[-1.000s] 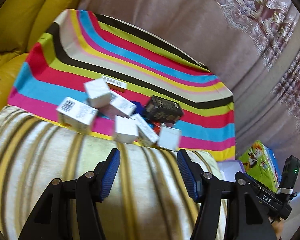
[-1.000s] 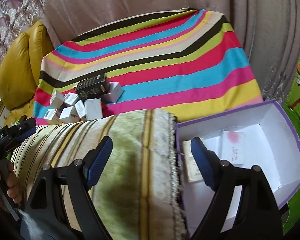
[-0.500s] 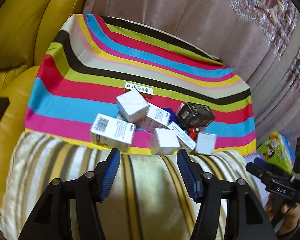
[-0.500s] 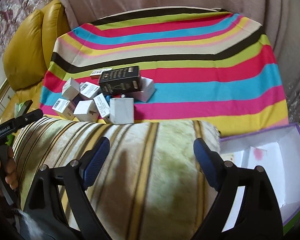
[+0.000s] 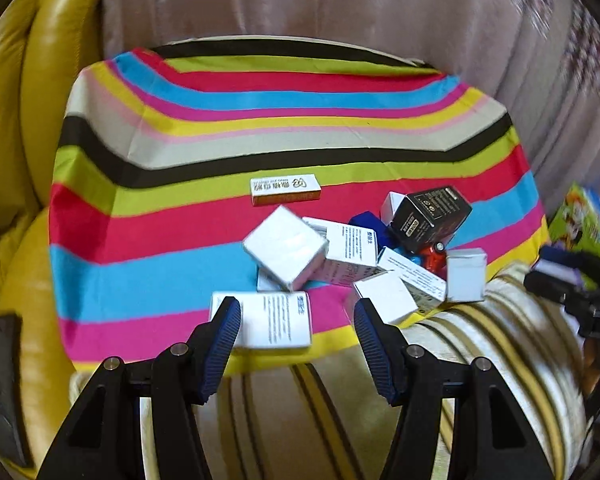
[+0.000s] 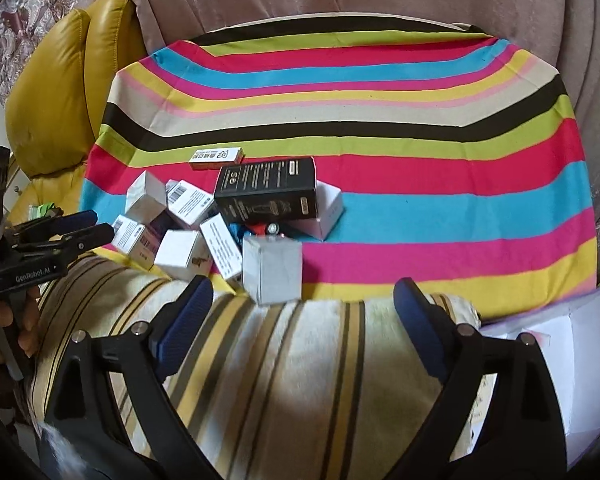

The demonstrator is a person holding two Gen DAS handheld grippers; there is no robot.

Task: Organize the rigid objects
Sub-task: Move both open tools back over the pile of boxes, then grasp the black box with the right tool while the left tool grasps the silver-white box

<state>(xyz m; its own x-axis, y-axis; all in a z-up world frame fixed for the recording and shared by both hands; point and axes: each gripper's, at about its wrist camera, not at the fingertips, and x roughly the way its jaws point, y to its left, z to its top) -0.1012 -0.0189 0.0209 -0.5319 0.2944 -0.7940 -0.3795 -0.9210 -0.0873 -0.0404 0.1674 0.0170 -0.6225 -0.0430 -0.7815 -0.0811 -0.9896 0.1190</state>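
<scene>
We hold the left claw with its jaws spread and empty, lined up on a flat white carton that lies at the near edge of the striped cloth. The carton sits between the blue pads but we see no contact yet; we judge this to be the approach for a pick. Its printed face points up, which leaves the two short sides free for the pads.

The right claw is also spread and empty. It hovers over the striped cushion, facing a plain grey-white cube box at the same near edge.

The remaining boxes form a loose pile near the near edge of the cloth. A black box rests tilted on top of white cartons, so we judge it likely to slide if the lower ones are pulled first. A slim white-and-orange box lies apart, behind the pile toward the far edge. Something red and blue shows in the gaps; we cannot identify it.

A white open box with a purple rim stands at the right, beside the cushion; we take it to be the destination.

Legible writing: "GenRobot AI" on the left handle as seen from the right wrist. Barcodes and fine print on the cartons are too small to read.
</scene>
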